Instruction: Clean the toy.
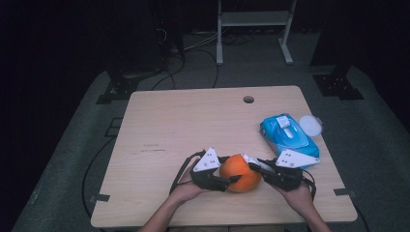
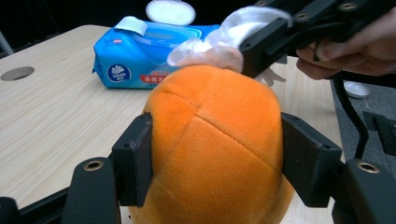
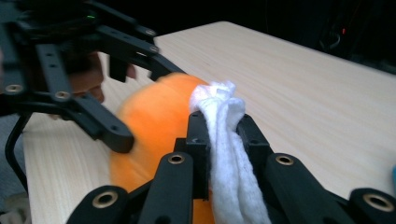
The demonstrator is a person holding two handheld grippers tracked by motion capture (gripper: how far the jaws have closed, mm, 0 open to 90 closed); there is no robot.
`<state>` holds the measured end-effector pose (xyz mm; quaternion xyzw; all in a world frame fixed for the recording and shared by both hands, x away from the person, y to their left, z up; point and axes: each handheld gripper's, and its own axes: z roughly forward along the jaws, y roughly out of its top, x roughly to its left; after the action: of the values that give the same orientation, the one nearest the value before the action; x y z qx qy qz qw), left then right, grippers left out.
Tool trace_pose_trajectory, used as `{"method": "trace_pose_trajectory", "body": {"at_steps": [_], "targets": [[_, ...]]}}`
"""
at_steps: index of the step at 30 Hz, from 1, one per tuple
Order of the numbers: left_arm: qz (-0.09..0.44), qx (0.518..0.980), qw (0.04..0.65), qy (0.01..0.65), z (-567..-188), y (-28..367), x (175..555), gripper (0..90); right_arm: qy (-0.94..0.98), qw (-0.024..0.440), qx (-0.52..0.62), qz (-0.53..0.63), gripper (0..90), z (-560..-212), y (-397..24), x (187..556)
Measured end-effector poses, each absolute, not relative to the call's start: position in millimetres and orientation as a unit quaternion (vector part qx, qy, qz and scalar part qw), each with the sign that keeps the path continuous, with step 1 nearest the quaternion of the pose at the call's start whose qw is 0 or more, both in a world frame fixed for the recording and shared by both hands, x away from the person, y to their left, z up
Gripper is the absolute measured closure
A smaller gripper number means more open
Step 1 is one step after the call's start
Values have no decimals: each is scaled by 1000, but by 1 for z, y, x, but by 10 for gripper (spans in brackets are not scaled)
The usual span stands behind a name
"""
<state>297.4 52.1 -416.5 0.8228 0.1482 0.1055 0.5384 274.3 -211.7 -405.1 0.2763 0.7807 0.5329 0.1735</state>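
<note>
Orange plush ball [image 1: 240, 172] lower centre of table [image 1: 193, 121] | left gripper [image 2: 215, 154] jaws clamped on its sides | right gripper [image 3: 219, 140] pinched tight on white wipe [image 3: 226, 154], pressed to ball's top | count: one ball, one wipe, one blue wipe pack [image 1: 288, 135], two grippers
</note>
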Motion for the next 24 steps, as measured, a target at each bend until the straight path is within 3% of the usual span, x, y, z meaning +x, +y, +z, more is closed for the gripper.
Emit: {"method": "trace_pose_trajectory", "body": {"at_steps": [6, 24], "targets": [[126, 825, 529, 154, -415, 44, 292, 333, 778, 172, 261, 545, 773, -396, -202, 266], [112, 818, 541, 161, -408, 42, 289, 319, 783, 189, 254, 535, 773, -399, -203, 267]]}}
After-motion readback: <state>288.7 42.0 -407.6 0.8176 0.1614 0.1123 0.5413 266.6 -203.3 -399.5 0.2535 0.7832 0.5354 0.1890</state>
